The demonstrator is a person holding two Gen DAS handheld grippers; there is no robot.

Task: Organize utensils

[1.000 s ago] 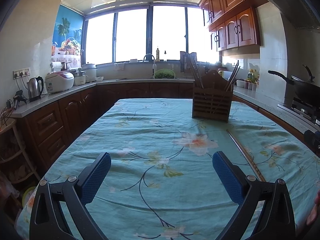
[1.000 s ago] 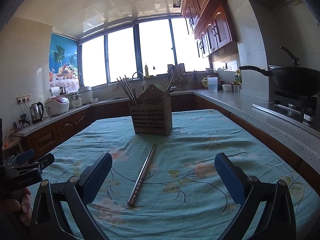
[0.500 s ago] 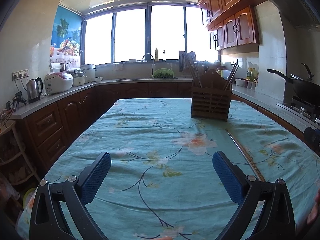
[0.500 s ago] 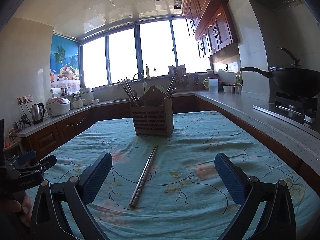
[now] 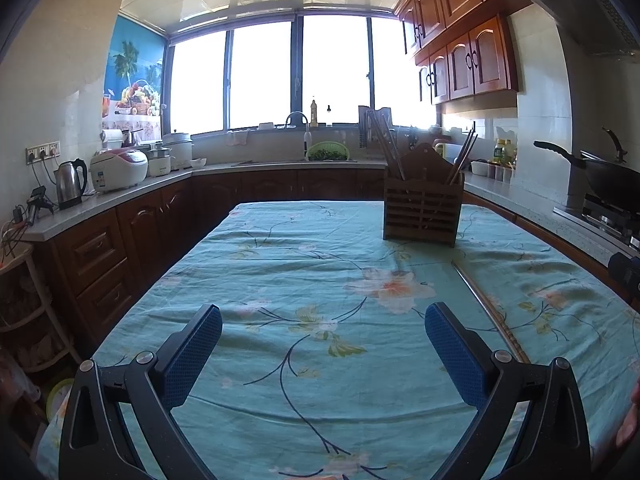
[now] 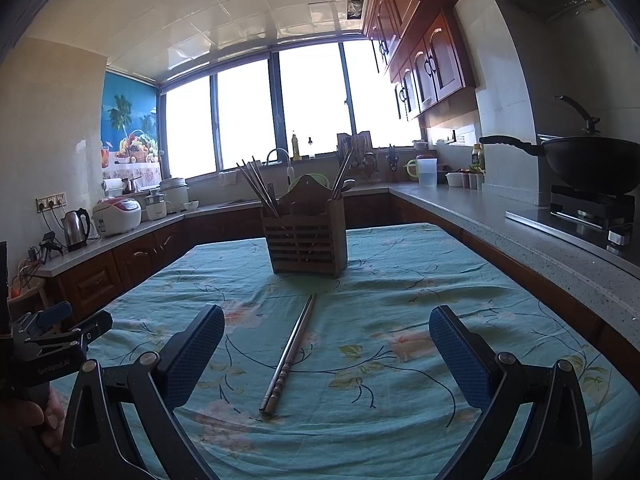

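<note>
A pair of metal chopsticks [image 6: 291, 354] lies on the teal floral tablecloth [image 6: 400, 300], pointing toward a wooden slatted utensil holder [image 6: 309, 243] that has several chopsticks standing in it. My right gripper [image 6: 326, 354] is open and empty, low over the cloth, with the chopsticks between its blue pads. In the left wrist view the chopsticks [image 5: 486, 306] lie to the right and the holder [image 5: 422, 210] stands far right of centre. My left gripper [image 5: 322, 348] is open and empty above bare cloth.
Kitchen counters ring the table: kettle [image 5: 71, 183] and rice cooker [image 5: 118, 168] at left, sink and green basket [image 5: 328, 151] at back, wok [image 6: 592, 162] on a stove at right. The left gripper's body [image 6: 44, 344] shows at the right view's left edge.
Both grippers have shifted only slightly; the right view has crept a little closer to the chopsticks and holder. Both stay open.
</note>
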